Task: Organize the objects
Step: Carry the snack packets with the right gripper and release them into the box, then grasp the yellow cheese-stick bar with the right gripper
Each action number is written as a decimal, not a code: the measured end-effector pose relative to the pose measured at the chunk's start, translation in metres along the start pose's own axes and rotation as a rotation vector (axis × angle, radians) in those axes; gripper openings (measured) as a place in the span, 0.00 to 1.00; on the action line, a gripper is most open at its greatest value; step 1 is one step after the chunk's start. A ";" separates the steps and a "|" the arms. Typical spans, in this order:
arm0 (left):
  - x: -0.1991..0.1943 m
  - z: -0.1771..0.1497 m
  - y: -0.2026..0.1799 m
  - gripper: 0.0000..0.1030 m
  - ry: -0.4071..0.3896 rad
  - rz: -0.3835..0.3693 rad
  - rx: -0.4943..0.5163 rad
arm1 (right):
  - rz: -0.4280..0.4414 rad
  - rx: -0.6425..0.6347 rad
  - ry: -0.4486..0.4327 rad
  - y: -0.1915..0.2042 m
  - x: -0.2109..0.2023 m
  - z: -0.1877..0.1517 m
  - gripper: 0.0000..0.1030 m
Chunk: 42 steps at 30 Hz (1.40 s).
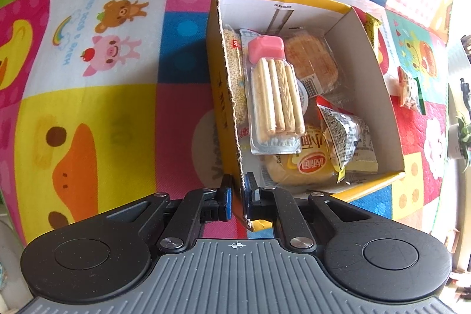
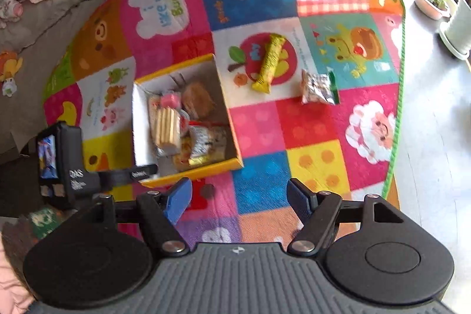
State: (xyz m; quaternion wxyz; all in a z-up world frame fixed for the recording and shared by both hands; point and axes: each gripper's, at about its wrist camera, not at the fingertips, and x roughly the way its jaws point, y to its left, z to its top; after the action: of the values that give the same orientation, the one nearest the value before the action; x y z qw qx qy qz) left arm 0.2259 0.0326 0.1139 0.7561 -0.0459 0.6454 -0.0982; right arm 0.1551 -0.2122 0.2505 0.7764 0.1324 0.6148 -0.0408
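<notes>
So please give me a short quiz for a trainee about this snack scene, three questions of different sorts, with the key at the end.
1. True or false: the left gripper has its fingers closed on a wall of the yellow box.
2. Multiple choice: how many snacks lie on the play mat outside the box? A) none B) two C) four
3. Fill in: the right gripper is ____ and holds nothing.

Key
1. True; one finger is outside the wall, one inside.
2. B; the yellow snack bar and the small snack packet.
3. Open; it hangs above the mat, near the box.
</notes>
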 end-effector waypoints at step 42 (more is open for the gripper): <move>0.011 -0.008 -0.008 0.08 0.008 0.088 -0.146 | -0.042 -0.239 0.168 -0.020 0.250 0.200 0.21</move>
State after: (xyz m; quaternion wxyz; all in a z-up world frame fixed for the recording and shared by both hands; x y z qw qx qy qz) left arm 0.2186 0.0225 0.1036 0.7517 -0.0721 0.6553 -0.0178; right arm 0.3999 -0.2577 0.0481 0.7313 0.0291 0.6808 0.0279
